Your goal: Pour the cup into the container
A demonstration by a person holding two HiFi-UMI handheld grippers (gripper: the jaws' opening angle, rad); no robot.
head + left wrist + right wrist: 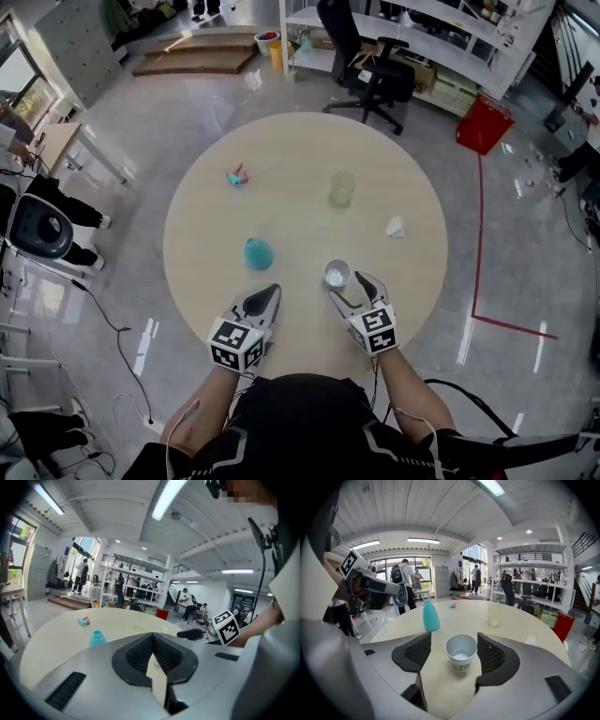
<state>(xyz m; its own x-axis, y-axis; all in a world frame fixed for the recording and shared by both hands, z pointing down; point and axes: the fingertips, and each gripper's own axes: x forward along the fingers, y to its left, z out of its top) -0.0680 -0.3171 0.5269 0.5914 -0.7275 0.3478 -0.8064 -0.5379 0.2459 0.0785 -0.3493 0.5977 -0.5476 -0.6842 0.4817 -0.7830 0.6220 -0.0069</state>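
Observation:
A white paper cup [337, 274] with a little white stuff at its bottom [461, 652] stands upright on the round table, near its front edge. My right gripper [352, 286] is open and low over the table. In the right gripper view the cup is between its jaws [454, 640], with a gap on the left side and the right pad very close. The pale yellow see-through container [342, 188] stands farther back, past the cup [494, 616]. My left gripper [269, 292] hovers to the left of the cup, its tips together [152, 637] on nothing.
A teal bottle [258, 253] stands left of the cup, just ahead of the left gripper. A crumpled white tissue [395, 227] lies to the right, and a small teal and red object [236, 177] at the back left. The light wood table [300, 150] ends just under my hands.

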